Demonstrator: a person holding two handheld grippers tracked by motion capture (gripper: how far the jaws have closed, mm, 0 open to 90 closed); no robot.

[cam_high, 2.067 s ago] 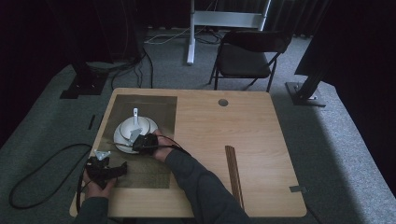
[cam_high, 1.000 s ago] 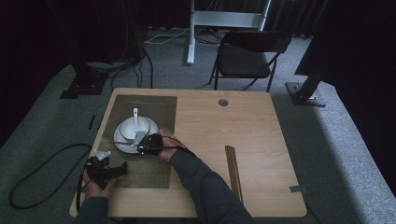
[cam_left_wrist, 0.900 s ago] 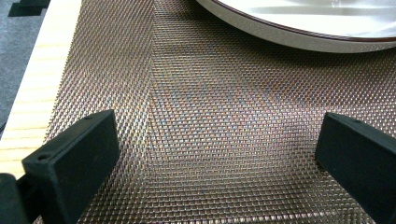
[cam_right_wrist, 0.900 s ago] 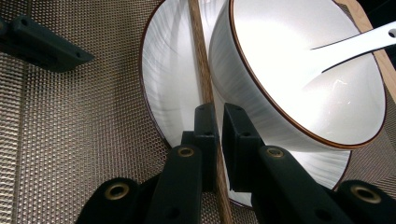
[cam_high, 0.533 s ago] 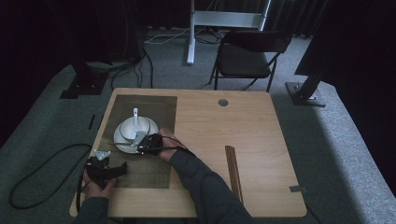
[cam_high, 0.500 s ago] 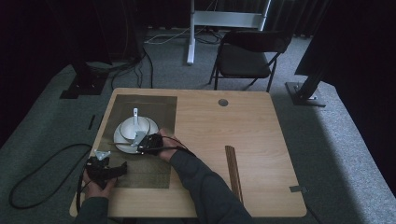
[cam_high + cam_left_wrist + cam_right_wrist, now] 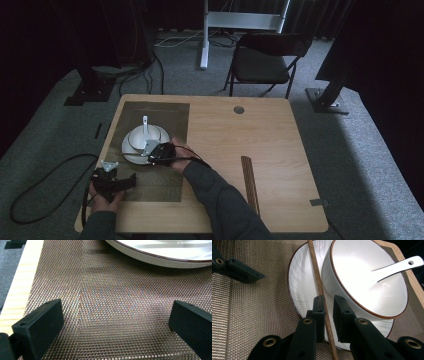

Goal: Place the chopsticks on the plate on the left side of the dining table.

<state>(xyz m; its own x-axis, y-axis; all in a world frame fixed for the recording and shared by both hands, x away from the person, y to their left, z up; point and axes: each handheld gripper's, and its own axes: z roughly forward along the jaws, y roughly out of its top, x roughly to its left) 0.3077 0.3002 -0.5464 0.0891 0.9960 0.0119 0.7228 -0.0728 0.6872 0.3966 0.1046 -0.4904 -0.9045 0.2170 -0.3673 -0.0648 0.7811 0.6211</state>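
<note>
A white bowl (image 7: 362,277) holding a white spoon (image 7: 397,266) stands on a white plate (image 7: 304,285) with a brown rim. One wooden chopstick (image 7: 317,280) lies across the plate beside the bowl. My right gripper (image 7: 328,307) straddles it at the plate's near edge. Its jaws have just been opening, and a gap shows between the chopstick and the right-hand pad, so it stands open. In the high view my right gripper (image 7: 159,152) is at the plate (image 7: 131,150). My left gripper (image 7: 115,325) is open above the woven mat (image 7: 112,315), with nothing between its jaws.
The bronze woven placemat (image 7: 155,185) covers the table's left part. More chopsticks (image 7: 250,182) lie on the bare wood at the right. My left gripper (image 7: 120,181) sits near the table's front left corner. A chair (image 7: 265,60) stands beyond the table.
The right hand has edged slightly to the right at the plate's rim since the earliest frame. The left hand has kept still.
</note>
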